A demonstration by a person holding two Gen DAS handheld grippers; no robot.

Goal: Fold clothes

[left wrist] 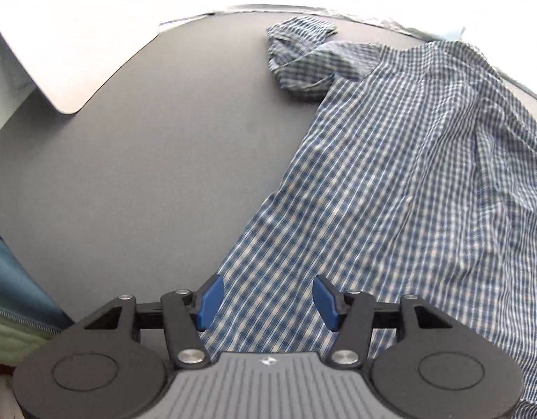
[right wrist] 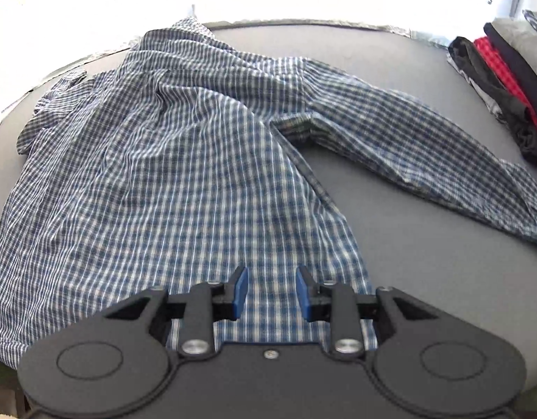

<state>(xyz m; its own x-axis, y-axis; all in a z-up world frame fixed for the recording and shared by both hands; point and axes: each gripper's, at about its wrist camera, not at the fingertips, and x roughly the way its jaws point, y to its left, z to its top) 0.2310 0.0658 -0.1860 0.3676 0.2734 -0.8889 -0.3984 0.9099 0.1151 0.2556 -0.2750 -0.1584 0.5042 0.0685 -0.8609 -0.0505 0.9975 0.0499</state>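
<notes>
A blue and white checked shirt [left wrist: 390, 174] lies spread on the grey table [left wrist: 146, 174], one sleeve bunched at the far side. My left gripper [left wrist: 268, 300] hovers open over the shirt's near left hem, its blue pads apart with cloth showing below them. In the right wrist view the same shirt [right wrist: 163, 174] lies rumpled, its right sleeve [right wrist: 425, 139] stretched out to the right. My right gripper [right wrist: 271, 293] stands open above the shirt's near right hem corner. Whether either gripper touches the cloth I cannot tell.
A stack of folded clothes [right wrist: 509, 80], black, red and grey, sits at the table's far right. A white board [left wrist: 69, 42] overlaps the table's far left corner. A teal garment [left wrist: 13, 289] shows at the left edge. Bare grey table [right wrist: 425, 244] lies right of the shirt.
</notes>
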